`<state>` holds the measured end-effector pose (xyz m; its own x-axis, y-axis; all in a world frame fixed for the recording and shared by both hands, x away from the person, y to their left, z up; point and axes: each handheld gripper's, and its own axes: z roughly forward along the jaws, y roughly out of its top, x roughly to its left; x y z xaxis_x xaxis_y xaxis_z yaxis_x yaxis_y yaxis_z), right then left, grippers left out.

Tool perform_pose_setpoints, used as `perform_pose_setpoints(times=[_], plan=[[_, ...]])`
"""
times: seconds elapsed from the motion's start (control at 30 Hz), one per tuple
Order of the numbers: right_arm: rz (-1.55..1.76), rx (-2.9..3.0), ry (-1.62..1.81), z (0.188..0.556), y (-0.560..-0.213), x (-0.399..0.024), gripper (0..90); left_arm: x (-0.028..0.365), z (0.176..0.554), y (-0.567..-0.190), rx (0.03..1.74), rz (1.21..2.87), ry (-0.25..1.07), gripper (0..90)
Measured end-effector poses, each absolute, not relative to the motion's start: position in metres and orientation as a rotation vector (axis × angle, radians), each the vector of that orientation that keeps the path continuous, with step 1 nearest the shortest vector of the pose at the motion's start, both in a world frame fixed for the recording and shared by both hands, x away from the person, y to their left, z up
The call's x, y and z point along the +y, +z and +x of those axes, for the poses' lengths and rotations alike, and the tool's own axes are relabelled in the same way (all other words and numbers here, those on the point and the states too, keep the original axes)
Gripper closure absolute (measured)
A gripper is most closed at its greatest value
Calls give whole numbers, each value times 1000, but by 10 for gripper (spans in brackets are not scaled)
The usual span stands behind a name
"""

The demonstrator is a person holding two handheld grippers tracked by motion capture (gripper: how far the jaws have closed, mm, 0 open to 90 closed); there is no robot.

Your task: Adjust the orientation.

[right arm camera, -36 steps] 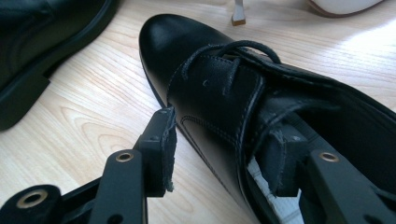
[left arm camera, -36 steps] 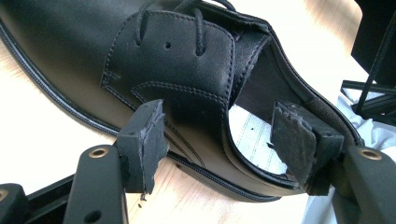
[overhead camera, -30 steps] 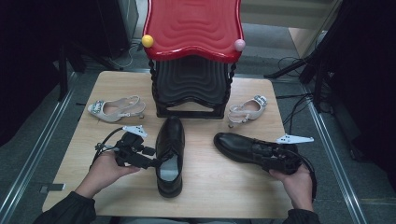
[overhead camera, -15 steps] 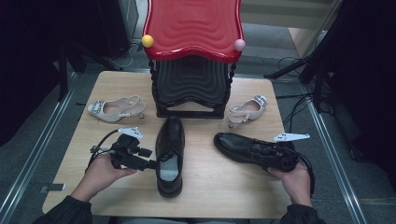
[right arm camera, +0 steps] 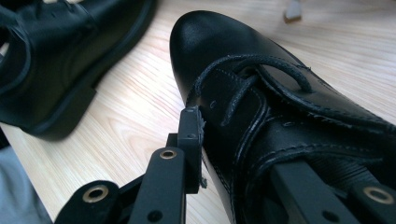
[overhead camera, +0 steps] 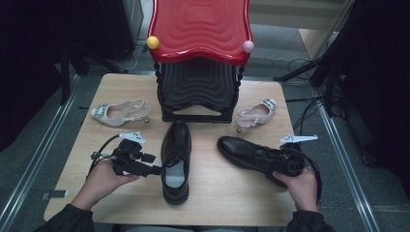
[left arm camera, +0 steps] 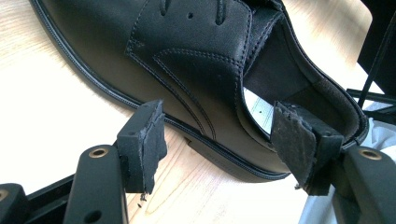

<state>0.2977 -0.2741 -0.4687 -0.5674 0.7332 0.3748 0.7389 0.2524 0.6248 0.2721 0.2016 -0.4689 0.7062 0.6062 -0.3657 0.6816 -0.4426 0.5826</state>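
Two black lace-up shoes lie on the wooden table [overhead camera: 72,193]. The middle shoe [overhead camera: 176,145] points away from me. My left gripper [overhead camera: 155,166] stands open at that shoe's left side. Seen from the left gripper view, the left gripper [left arm camera: 219,135] straddles the side wall of the middle shoe [left arm camera: 196,60], one pad outside the sole and one over the opening, neither pressing. The right shoe [overhead camera: 244,150] lies slanted, toe to the left. My right gripper [overhead camera: 278,159] has just been closing. In its own view the right gripper [right arm camera: 243,154] clamps the right shoe [right arm camera: 280,93], one jaw outside and one inside.
A stack of black stools with a red seat [overhead camera: 200,29] stands at the back centre, a yellow ball [overhead camera: 153,42] and a pink ball [overhead camera: 248,46] at its corners. Beige heeled sandals lie at back left [overhead camera: 118,113] and back right [overhead camera: 256,113]. Cables hang right of the table.
The right gripper has edged slightly leftward onto the right shoe's heel. The left hand and both black shoes stay about where they were.
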Motion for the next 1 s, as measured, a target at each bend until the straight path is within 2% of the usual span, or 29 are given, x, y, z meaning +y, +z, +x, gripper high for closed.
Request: perform_pose_setpoints(times=[0.37, 1.0], plan=[[-1507, -2488, -1280, 303, -459, -237, 761, 208, 267, -468, 980, 2165, -117, 356], [-1540, -2504, -1282, 328, -464, -183, 744, 222, 253, -470, 1037, 2137, -93, 357]])
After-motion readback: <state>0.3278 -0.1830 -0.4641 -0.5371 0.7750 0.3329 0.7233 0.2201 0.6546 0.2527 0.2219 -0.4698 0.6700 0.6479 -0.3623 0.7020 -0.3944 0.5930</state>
